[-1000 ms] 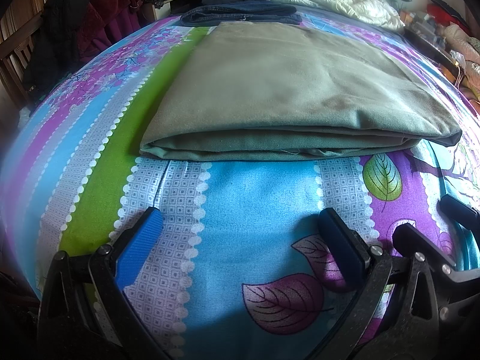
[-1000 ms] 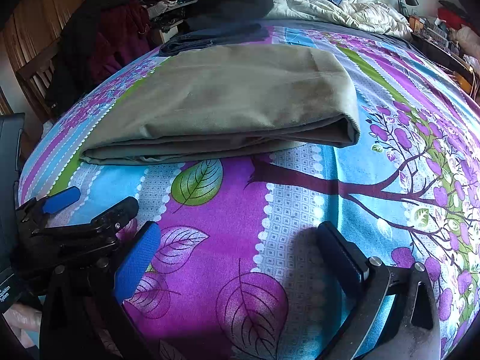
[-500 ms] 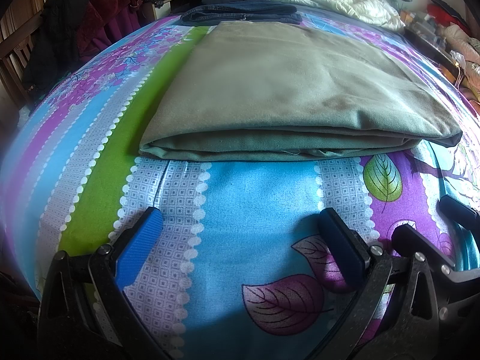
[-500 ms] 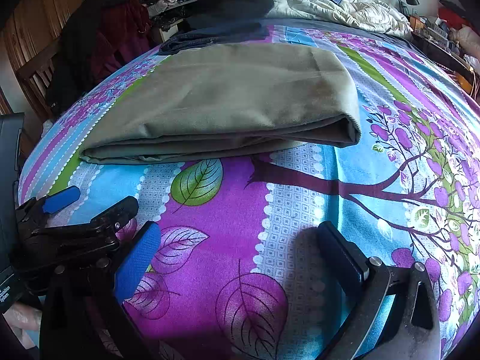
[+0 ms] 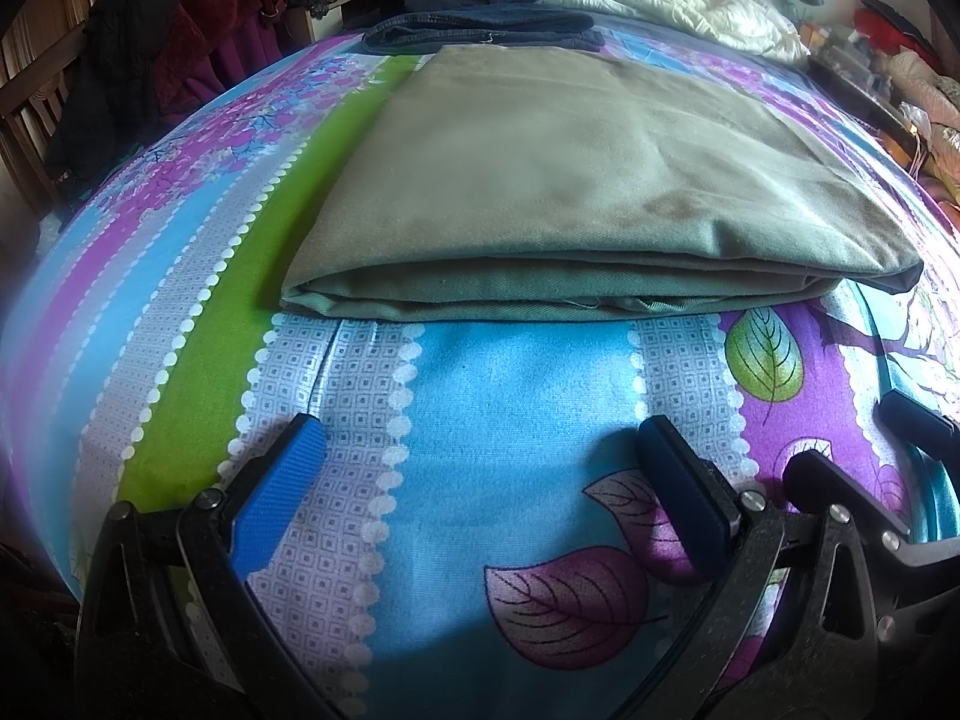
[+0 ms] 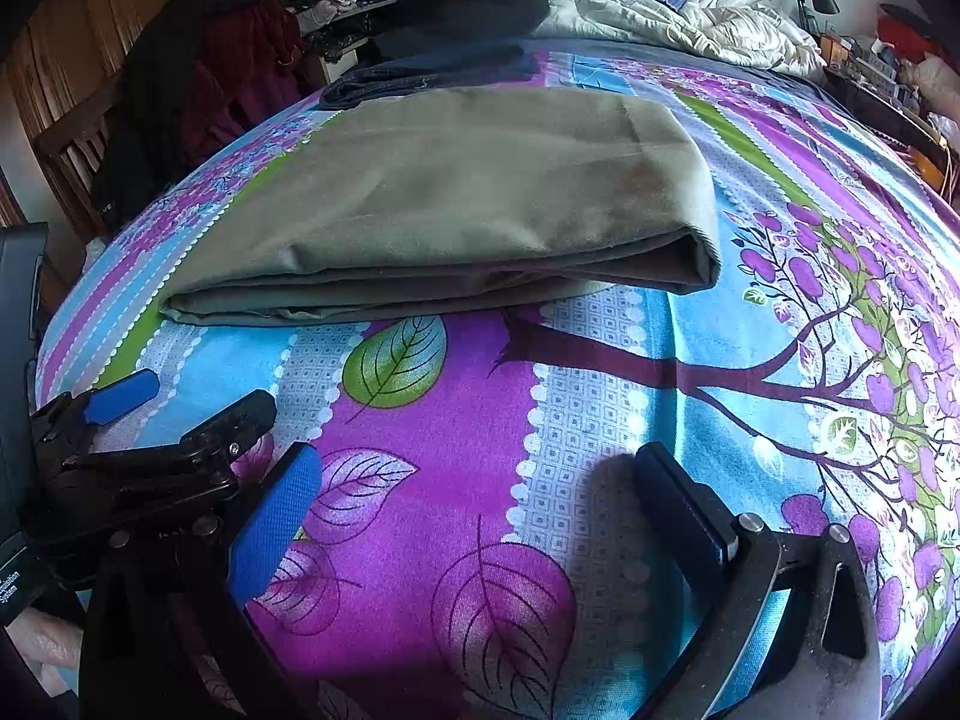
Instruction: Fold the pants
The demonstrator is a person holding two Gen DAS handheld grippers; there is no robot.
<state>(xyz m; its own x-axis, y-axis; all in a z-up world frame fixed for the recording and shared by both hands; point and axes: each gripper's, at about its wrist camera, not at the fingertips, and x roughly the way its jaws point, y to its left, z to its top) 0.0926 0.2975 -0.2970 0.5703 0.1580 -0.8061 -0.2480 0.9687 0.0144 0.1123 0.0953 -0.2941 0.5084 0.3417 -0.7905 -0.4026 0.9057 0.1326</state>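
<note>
Left gripper gapes empty over the bedspread, short of the folded olive pants. Right gripper, equally wide and empty, faces the soft, limp, layered stack; its folded edge probably suits pinching.

Our left gripper is a black frame of angled struts with a speckled finish, joined by round silver screws. Each of its two fingers ends in a flat blue pad, ribbed in fine lines. Our right gripper is built the same: black struts, silver screws, blue pads, with dusty grey scuffs low on the right strut. A black block at its left edge bears small white lettering, too small to read fully.
</note>
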